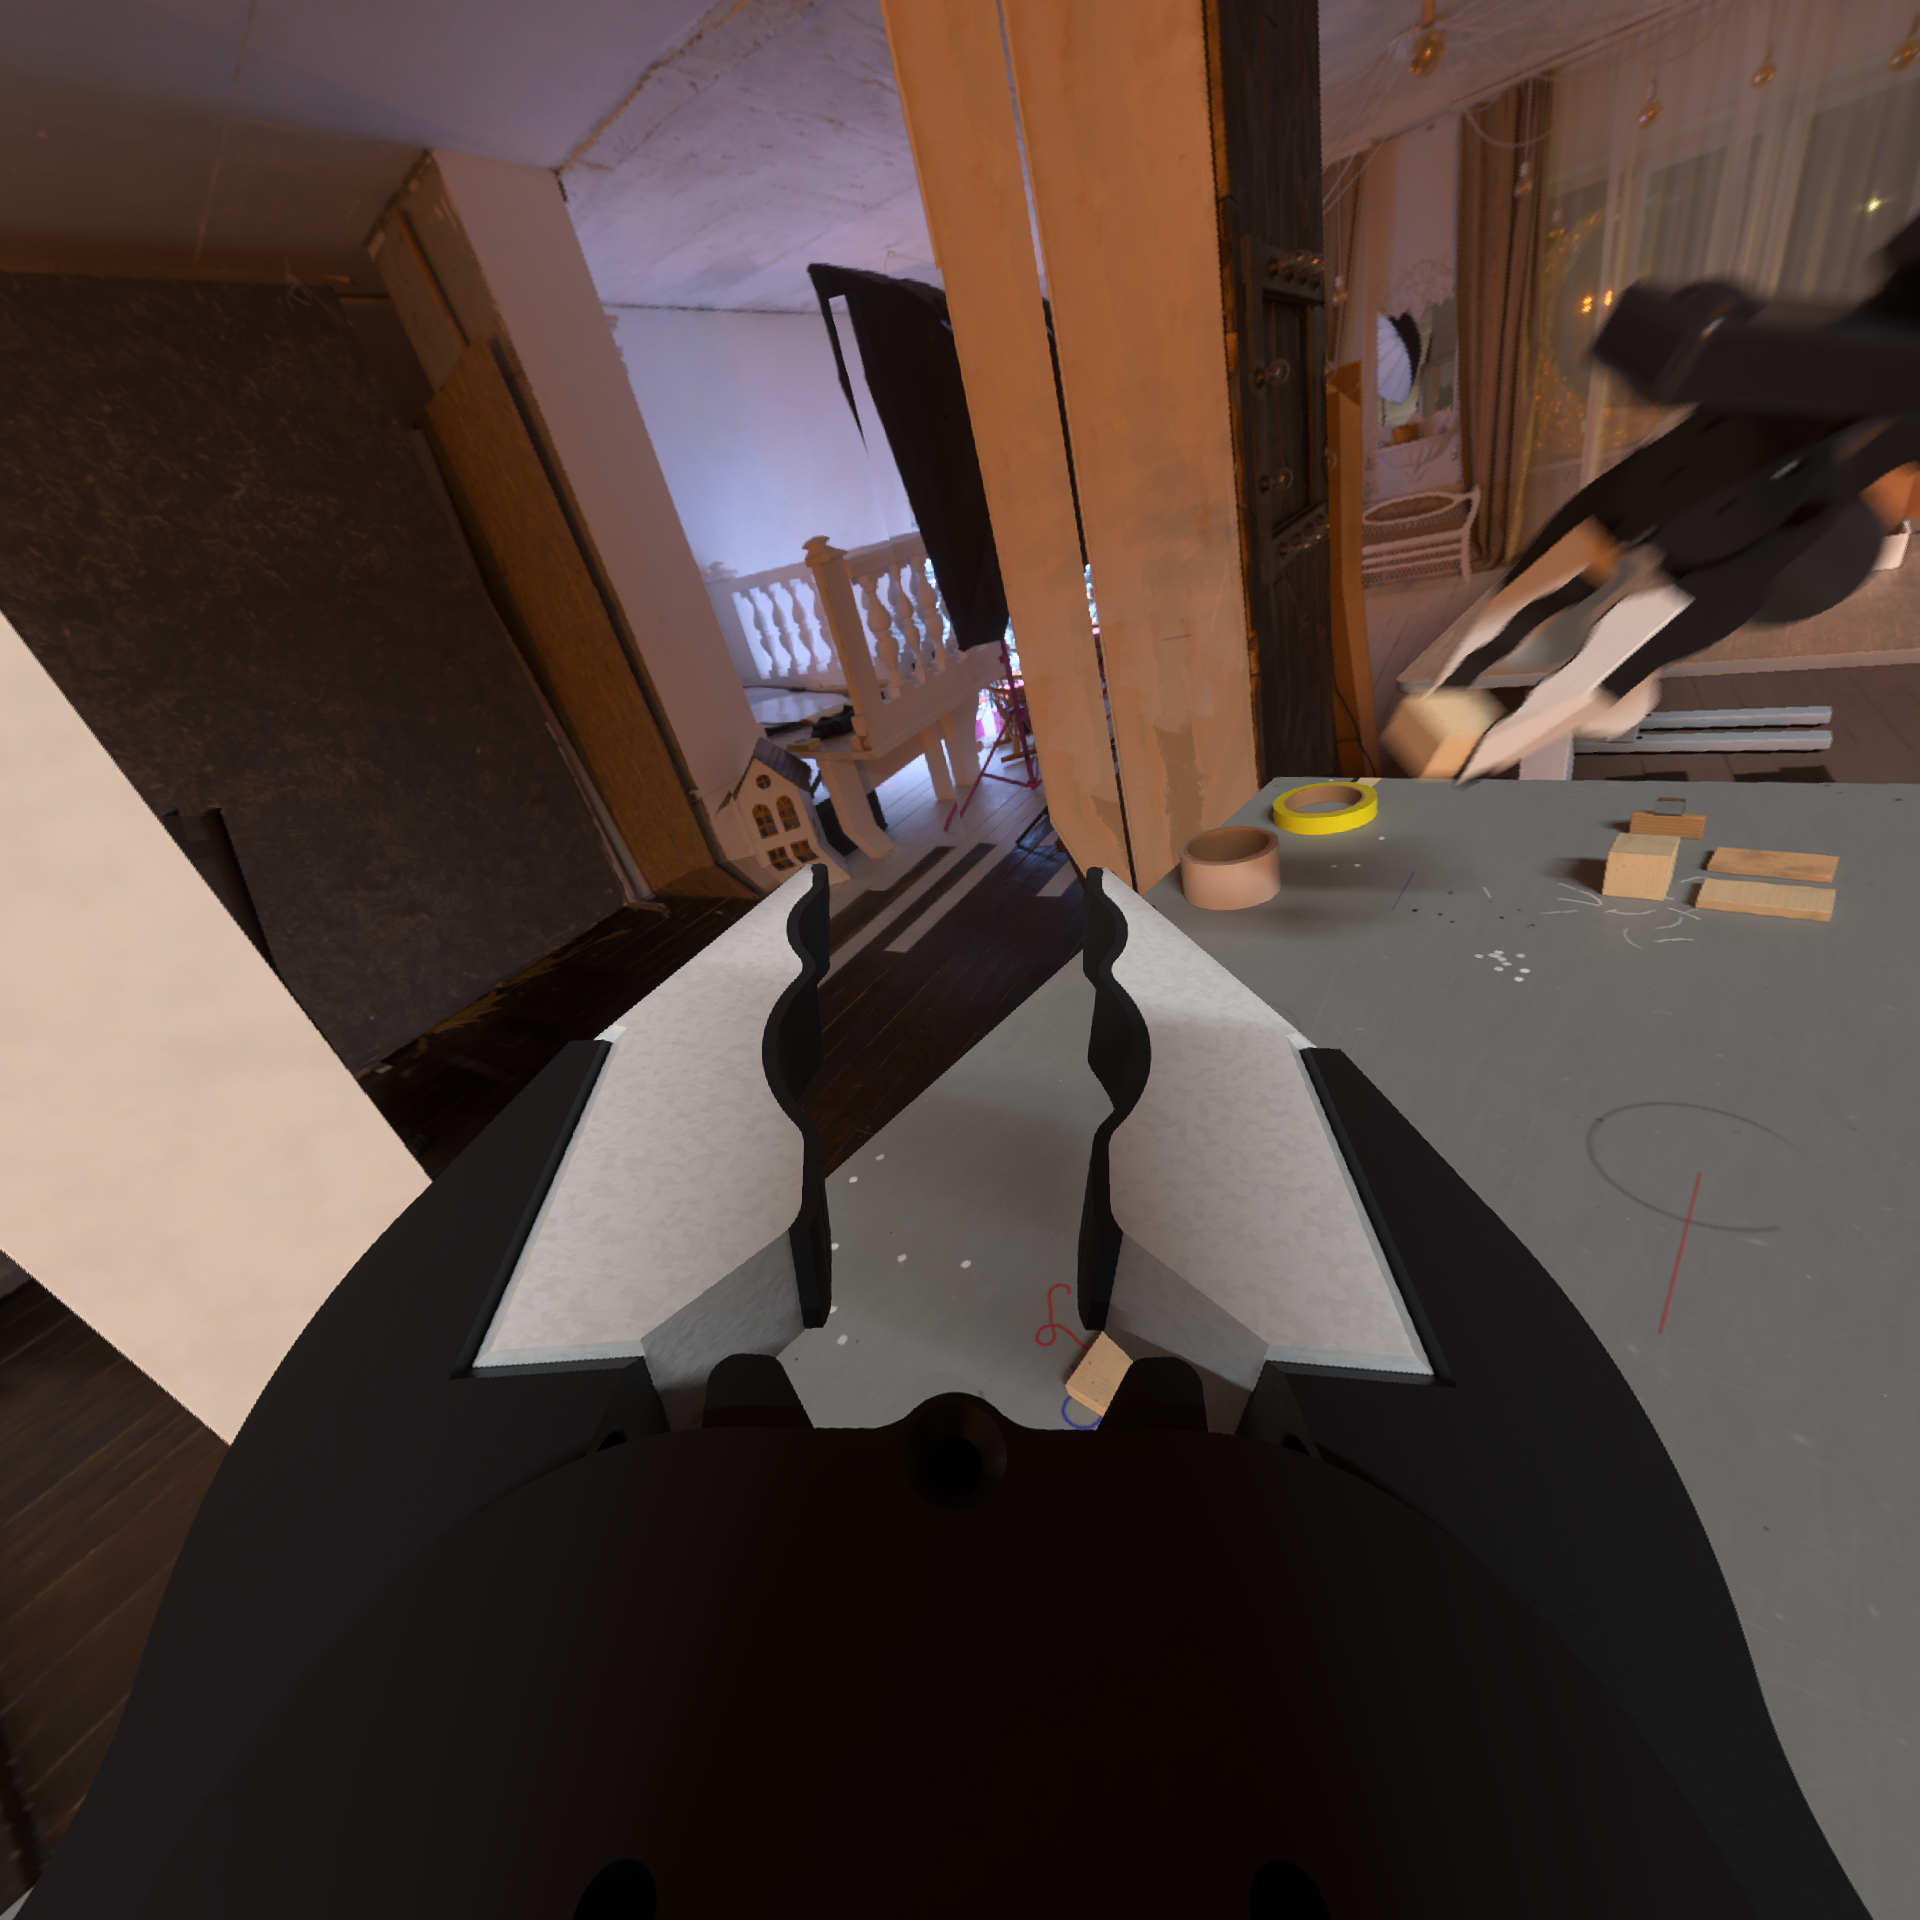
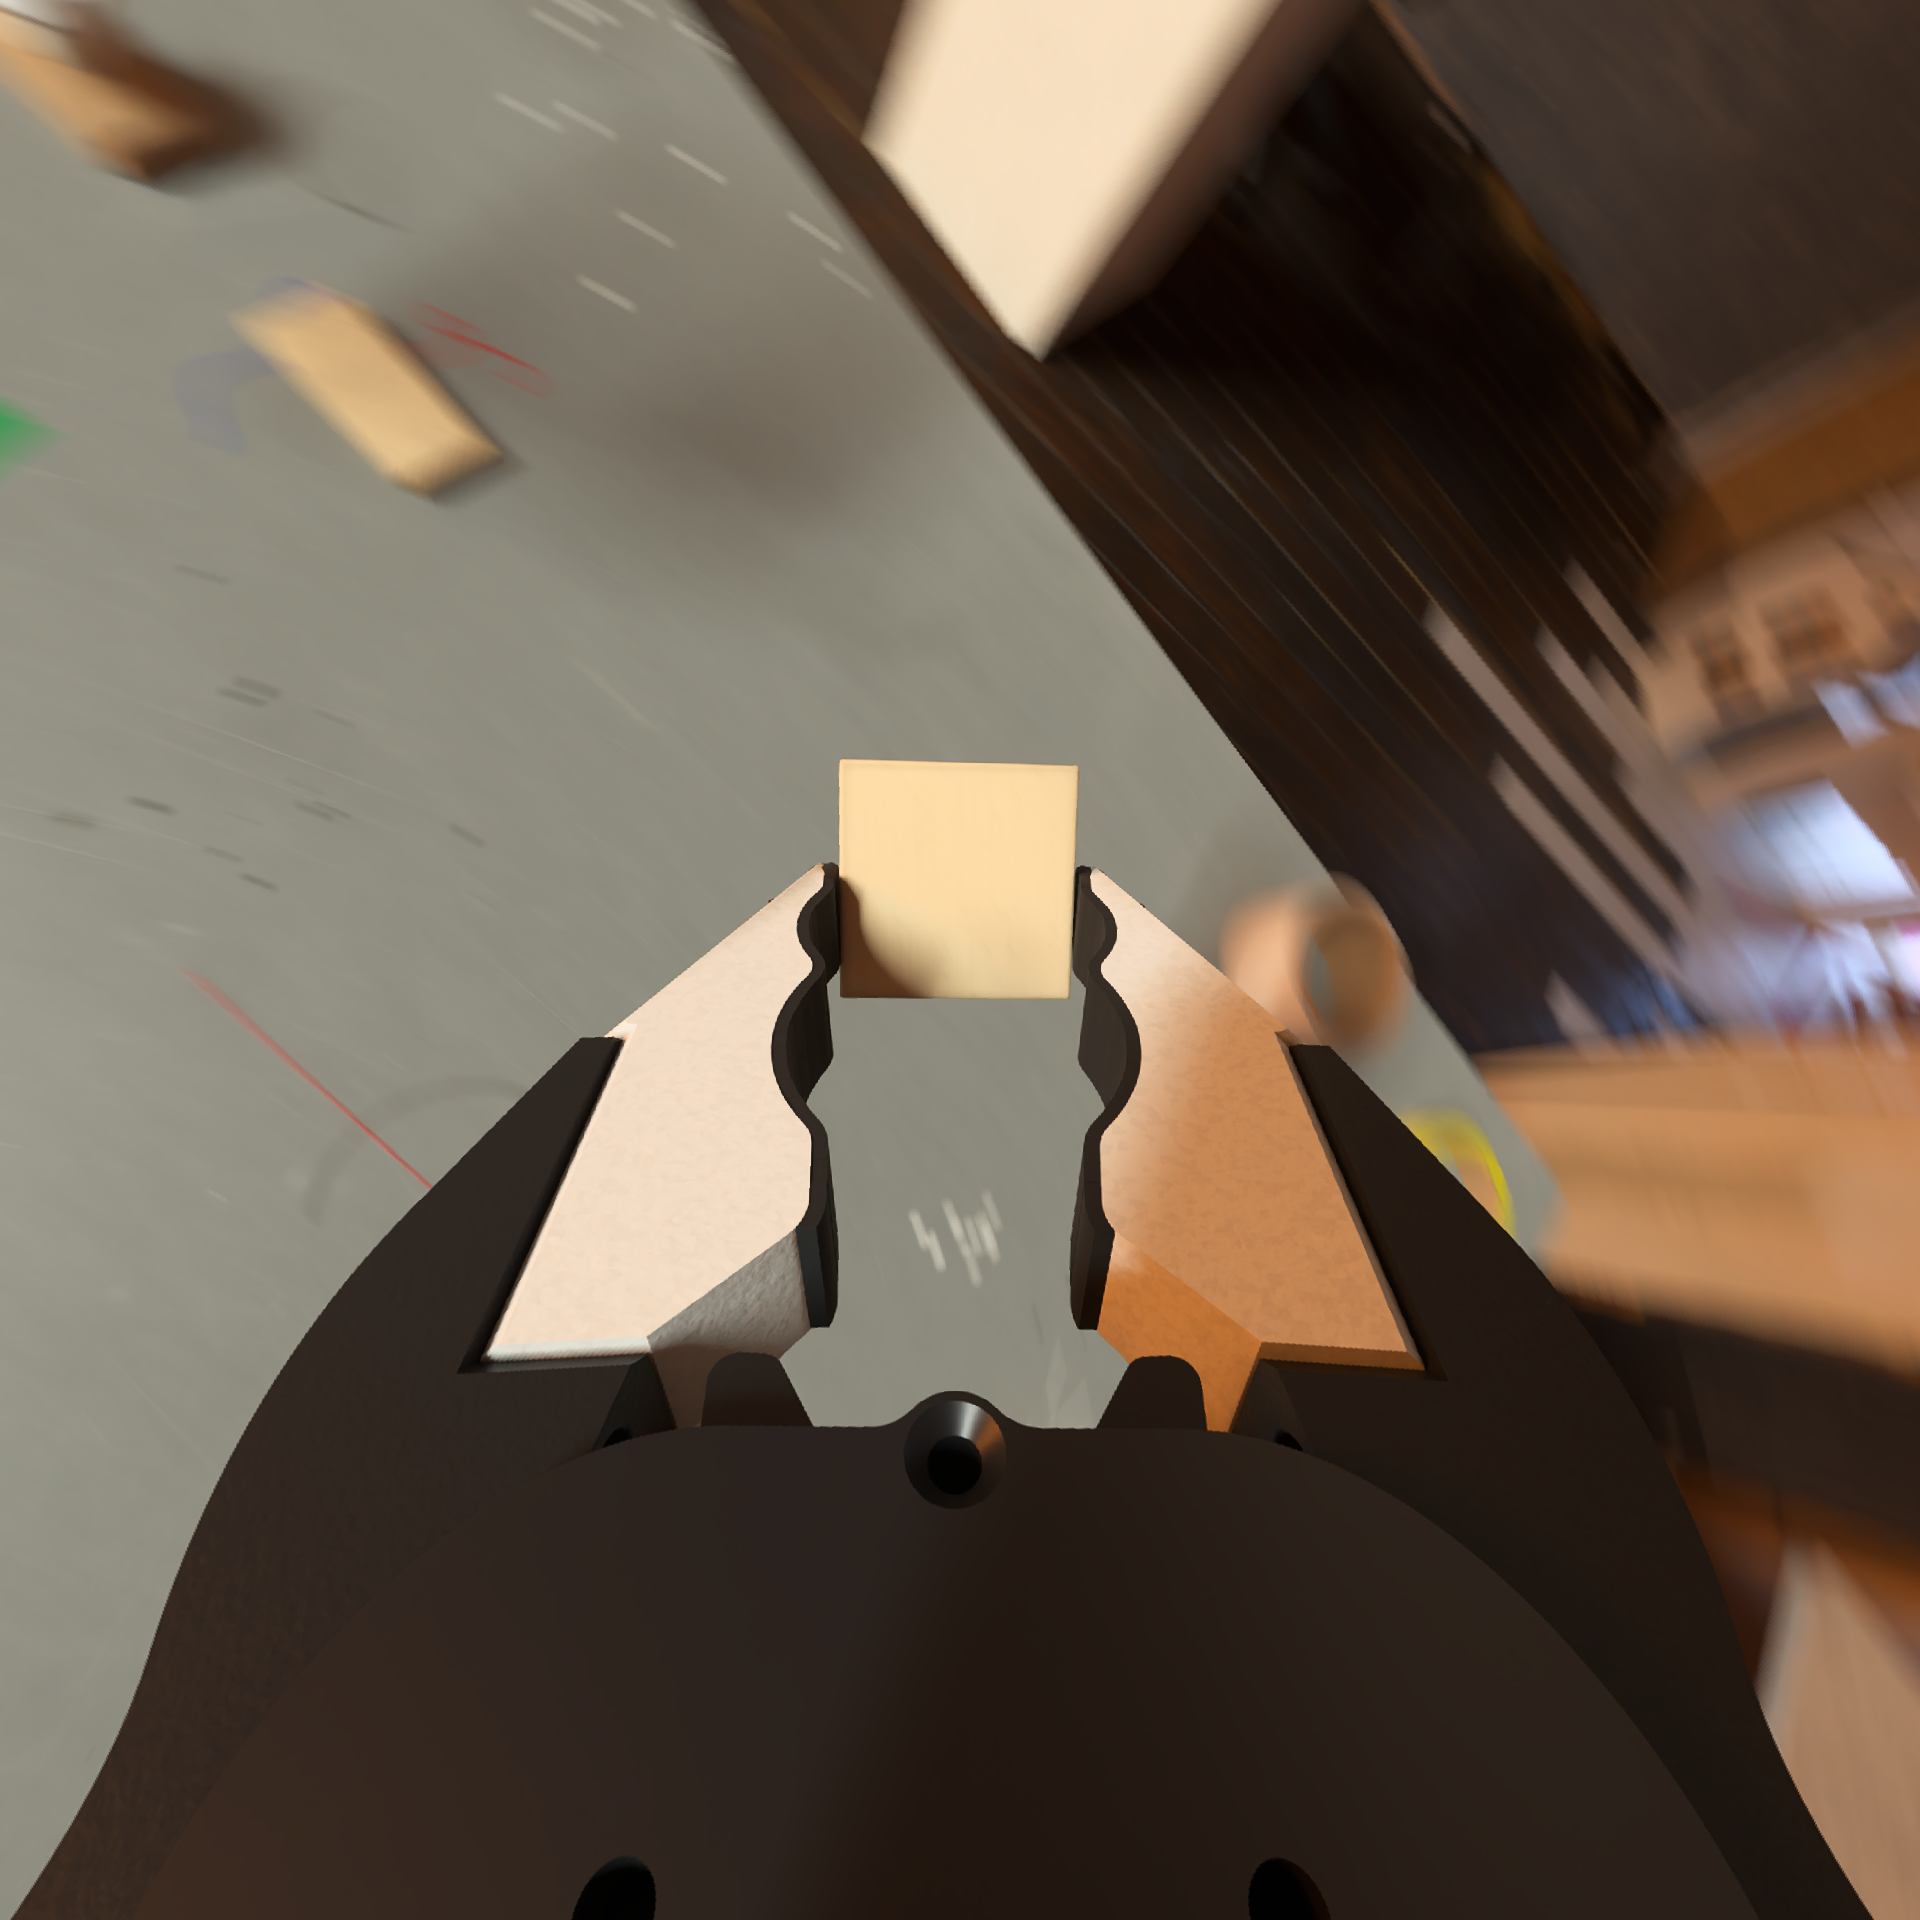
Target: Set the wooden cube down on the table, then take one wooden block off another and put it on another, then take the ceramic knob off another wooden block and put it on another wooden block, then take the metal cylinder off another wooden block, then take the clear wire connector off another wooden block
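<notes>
My right gripper (image 2: 956, 904) is shut on a pale wooden cube (image 2: 956, 883), held at the fingertips above the grey table (image 2: 416, 727). The view is motion-blurred. In the left wrist view the right gripper (image 1: 1455, 732) hangs blurred at the upper right with the cube (image 1: 1421, 740) above the table's far edge. My left gripper (image 1: 956, 904) is open and empty over the table's left edge. A small wooden block (image 1: 1098, 1371) lies under it. A chunky block (image 1: 1640, 864) and two flat wooden blocks (image 1: 1771, 864) (image 1: 1764, 900) sit at the far right. No knob, cylinder or connector shows.
A yellow tape ring (image 1: 1325, 807) and a brown tape ring (image 1: 1229, 865) lie near the table's far left corner, and both show blurred in the right wrist view (image 2: 1455, 1153) (image 2: 1309, 966). A flat block (image 2: 364, 384) lies on the table. Dark floor lies beyond the table edge (image 1: 935, 1039).
</notes>
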Available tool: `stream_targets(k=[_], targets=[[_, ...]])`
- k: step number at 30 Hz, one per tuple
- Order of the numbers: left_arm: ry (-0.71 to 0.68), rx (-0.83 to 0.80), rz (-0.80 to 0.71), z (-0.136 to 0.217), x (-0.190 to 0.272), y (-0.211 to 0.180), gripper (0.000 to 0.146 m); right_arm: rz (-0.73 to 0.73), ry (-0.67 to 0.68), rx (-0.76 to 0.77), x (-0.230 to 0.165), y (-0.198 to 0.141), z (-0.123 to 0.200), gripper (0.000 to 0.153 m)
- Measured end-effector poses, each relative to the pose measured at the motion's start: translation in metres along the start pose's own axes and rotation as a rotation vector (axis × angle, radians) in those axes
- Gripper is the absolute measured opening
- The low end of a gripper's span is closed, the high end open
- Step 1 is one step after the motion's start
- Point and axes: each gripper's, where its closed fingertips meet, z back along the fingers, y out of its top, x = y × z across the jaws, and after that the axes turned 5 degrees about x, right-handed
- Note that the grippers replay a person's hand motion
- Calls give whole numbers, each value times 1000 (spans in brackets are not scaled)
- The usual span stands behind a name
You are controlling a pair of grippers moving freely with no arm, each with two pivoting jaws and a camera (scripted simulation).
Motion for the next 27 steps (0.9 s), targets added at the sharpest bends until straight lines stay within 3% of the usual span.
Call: stream_targets(k=[3, 5, 9, 12, 17, 21, 27], targets=[[2, 3, 12, -2, -1, 0, 49, -235, -284, -181, 70, -100, 79, 45], [-2, 6, 19, -5, 0, 0, 49, -419, -330, -282, 92, -174, 111, 45], [8, -12, -7, -11, 4, -2, 47, -712, -244, -325, 92, -294, 113, 45], [-11, -28, -18, -15, 11, -4, 47, -801, -214, -425, 81, -358, 99, 45], [-6, -41, -35, -17, 15, -3, 47, -854, -173, -577, 67, -406, 84, 45], [3, -39, -46, -15, 15, -2, 47, -869, -151, -672, 60, -422, 80, 45], [9, -29, -34, -14, 11, -1, 47, -901, -126, -676, 54, -428, 68, 45]])
